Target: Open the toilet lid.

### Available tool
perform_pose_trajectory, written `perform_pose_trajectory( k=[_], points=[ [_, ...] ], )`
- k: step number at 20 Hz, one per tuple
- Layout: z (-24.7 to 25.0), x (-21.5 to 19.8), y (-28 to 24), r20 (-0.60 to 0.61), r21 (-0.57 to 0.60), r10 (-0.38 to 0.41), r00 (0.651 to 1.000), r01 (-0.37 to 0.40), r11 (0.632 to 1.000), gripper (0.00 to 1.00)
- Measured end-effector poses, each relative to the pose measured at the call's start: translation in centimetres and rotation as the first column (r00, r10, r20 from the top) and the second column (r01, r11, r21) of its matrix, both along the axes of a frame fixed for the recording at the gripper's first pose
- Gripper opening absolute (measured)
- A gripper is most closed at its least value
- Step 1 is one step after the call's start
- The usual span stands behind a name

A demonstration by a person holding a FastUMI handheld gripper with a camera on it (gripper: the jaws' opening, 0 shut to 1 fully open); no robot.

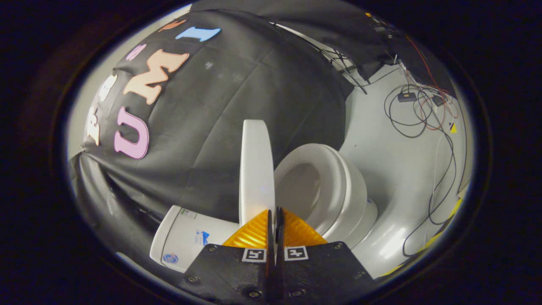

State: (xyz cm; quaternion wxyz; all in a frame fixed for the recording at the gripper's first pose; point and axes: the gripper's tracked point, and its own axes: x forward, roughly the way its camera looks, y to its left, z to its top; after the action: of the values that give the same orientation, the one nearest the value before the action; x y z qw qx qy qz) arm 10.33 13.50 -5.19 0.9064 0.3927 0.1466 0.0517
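Note:
The white toilet lid (pixel 256 169) stands raised and seen edge-on, just ahead of my fingertips and a little to their left. To its right the seat (pixel 343 178) lies uncovered around the open bowl (pixel 302 186). The white tank (pixel 186 237) sits behind the lid, beside my left finger. My gripper (pixel 275 210) is shut, its two fingers pressed together with only a thin dark slit between them and nothing held. The lid's lower end is hidden behind the left finger (pixel 252 233), so I cannot tell whether the finger touches it.
The booth's black cloth wall (pixel 237 97) hangs close behind the toilet. The pale floor (pixel 406 178) spreads to the right of the bowl, with several loose cables (pixel 419 114) and a small black box (pixel 406 97) lying on it.

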Motion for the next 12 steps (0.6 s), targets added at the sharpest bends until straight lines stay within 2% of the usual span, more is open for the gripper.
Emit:
perform_pose_trajectory(
  k=[12],
  points=[
    [3.1, -1.5, 2.7, 0.012, -0.077, 0.012, 1.0, -0.011, 0.997, 0.01]
  ],
)
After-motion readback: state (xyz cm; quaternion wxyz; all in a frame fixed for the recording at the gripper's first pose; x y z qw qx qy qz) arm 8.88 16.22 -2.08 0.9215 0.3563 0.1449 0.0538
